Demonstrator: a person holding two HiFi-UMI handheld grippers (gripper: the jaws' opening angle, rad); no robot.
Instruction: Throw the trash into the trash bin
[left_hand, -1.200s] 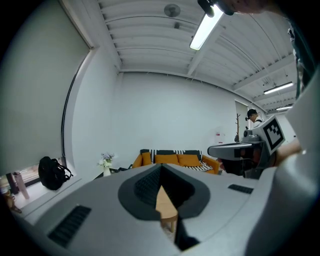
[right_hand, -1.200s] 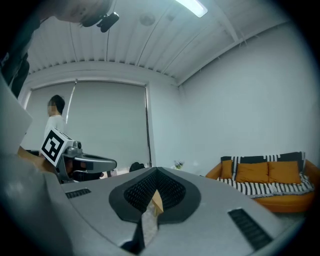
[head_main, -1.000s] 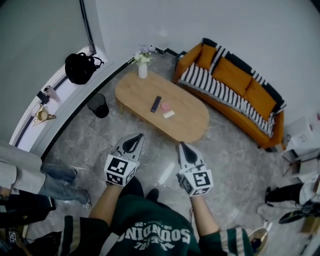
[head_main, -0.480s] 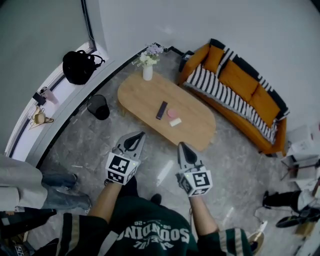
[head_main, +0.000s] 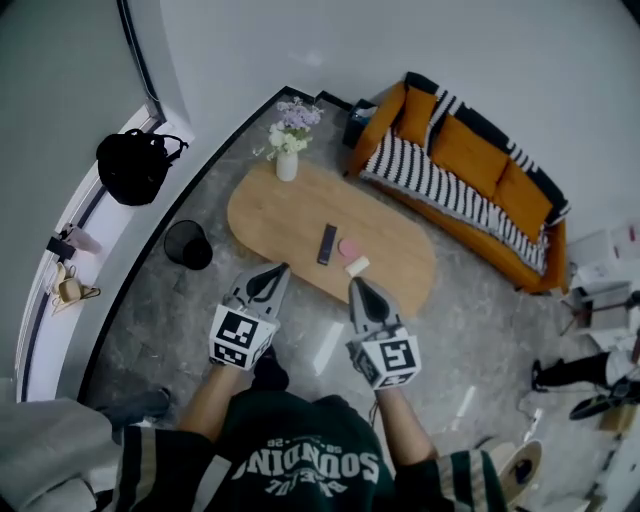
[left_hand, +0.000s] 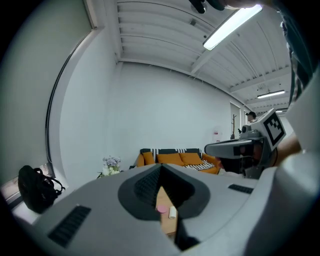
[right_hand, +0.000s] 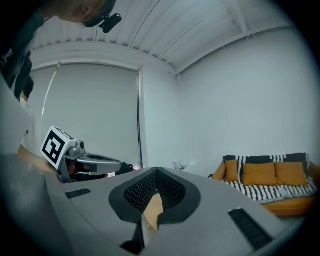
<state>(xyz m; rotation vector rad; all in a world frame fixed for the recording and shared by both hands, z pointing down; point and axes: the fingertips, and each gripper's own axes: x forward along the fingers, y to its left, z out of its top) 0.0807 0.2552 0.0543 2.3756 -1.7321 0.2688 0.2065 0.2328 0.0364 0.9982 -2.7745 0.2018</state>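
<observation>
Hovering beside the coffee table (head_main: 275, 210), left gripper (head_main: 274, 271) and right gripper (head_main: 358, 286) both closed, empty, pink scrap (head_main: 349, 248) and white scrap (head_main: 357, 266) atop it by a remote (head_main: 327, 243), black trash bin (head_main: 187, 243) on the floor left of it, inside dark.

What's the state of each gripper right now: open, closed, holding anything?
Left gripper: closed, holding nothing.
Right gripper: closed, holding nothing.
</observation>
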